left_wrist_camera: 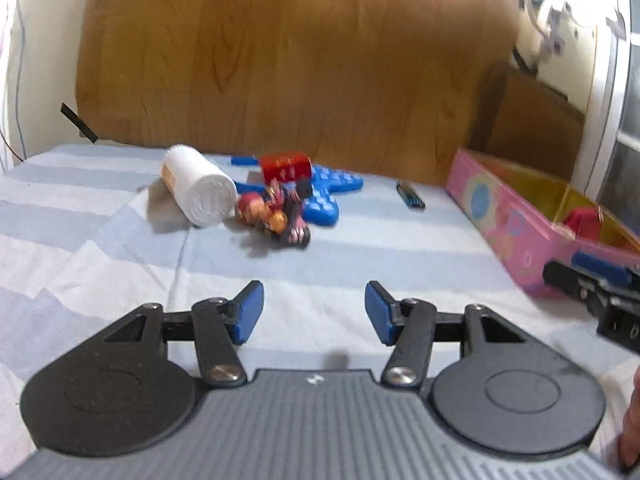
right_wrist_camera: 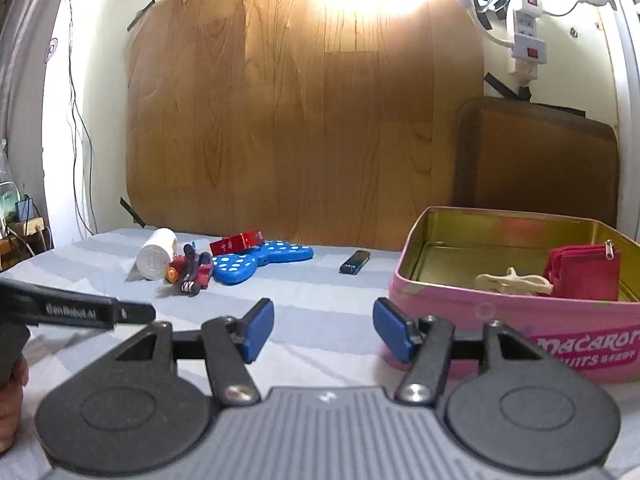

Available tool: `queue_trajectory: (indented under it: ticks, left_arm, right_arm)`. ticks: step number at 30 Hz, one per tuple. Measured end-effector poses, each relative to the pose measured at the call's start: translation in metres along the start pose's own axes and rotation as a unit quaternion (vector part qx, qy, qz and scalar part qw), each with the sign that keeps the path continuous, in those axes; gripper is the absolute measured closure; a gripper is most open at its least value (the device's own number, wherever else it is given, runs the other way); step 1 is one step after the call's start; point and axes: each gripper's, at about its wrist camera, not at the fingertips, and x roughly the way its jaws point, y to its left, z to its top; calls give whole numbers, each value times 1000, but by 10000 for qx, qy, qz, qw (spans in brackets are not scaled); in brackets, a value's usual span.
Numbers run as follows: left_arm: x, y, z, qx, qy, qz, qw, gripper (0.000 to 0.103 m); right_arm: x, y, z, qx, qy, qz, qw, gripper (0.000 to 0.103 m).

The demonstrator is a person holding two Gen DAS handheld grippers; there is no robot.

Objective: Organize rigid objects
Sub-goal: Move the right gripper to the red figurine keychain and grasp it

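Note:
A white bottle [left_wrist_camera: 198, 184] [right_wrist_camera: 156, 259] lies on its side on the striped sheet. Beside it lie a small toy figure [left_wrist_camera: 280, 216] [right_wrist_camera: 191, 270], a red box [left_wrist_camera: 286, 165] [right_wrist_camera: 236, 243] and a blue spotted toy [left_wrist_camera: 324, 194] [right_wrist_camera: 260, 261]. A dark lighter [left_wrist_camera: 410, 195] [right_wrist_camera: 354, 262] lies apart to the right. A pink tin [left_wrist_camera: 516, 216] [right_wrist_camera: 480, 320] holds a red pouch [right_wrist_camera: 584, 272] and a cream piece [right_wrist_camera: 514, 282]. My left gripper [left_wrist_camera: 314, 312] is open and empty, short of the pile. My right gripper [right_wrist_camera: 323, 326] is open and empty beside the tin.
A wooden board [right_wrist_camera: 304, 120] leans against the wall behind the bed. A brown board [right_wrist_camera: 536, 160] stands behind the tin. A power strip [right_wrist_camera: 526, 36] hangs on the wall at the upper right. Cables hang at the left.

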Motion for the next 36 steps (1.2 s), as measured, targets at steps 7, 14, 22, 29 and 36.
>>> queue_trajectory:
  ticks: [7, 14, 22, 29, 36]
  left_arm:
    - [-5, -6, -4, 108, -101, -40, 9999, 40]
    - [-4, -4, -5, 32, -68, -27, 10000, 39]
    - [-10, 23, 6, -102, -193, 576, 9981, 39]
    - [-8, 62, 6, -959, -266, 828, 9916, 39]
    - [-7, 58, 7, -878, -286, 779, 9927, 39]
  right_arm:
    - [-5, -2, -1, 90, -108, -77, 9999, 30]
    - [-6, -2, -1, 87, -134, -38, 9999, 31]
    - [23, 9, 5, -165, 476, 421, 9978, 48]
    - [97, 60, 38, -384, 602, 1096, 9914, 48]
    - [190, 105, 55, 154, 1359, 1638, 9770, 47]
